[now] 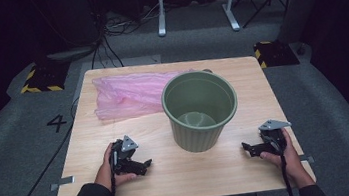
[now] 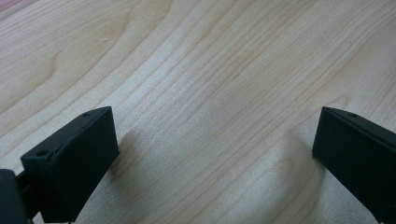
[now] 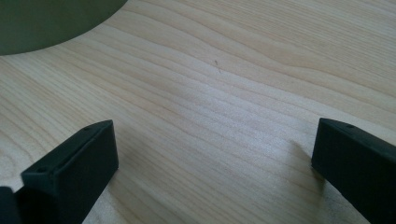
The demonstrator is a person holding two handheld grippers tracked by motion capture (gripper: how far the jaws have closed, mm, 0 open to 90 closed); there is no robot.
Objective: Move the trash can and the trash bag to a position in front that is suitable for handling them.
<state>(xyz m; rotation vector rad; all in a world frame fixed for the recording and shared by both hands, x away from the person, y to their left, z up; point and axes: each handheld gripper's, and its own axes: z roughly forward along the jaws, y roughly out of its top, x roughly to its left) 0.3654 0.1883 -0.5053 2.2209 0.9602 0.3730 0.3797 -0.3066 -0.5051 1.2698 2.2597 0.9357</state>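
Both tools, left (image 1: 143,166) and right (image 1: 247,148), gape empty; thin pink plastic bag (image 1: 129,94), upper left, looks limp, slippery: pinch its edge.

A green ribbed bin (image 1: 200,110) stands upright mid-table, touching a flat pink bag (image 1: 129,94) behind.

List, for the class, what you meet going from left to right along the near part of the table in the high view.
Left hand-held gripper → green bin → right hand-held gripper. Both hand-held grippers rest on the wooden table with jaws open and nothing between them. The pink plastic bag lies farther back and overlaps the bin's span, so it is left out.
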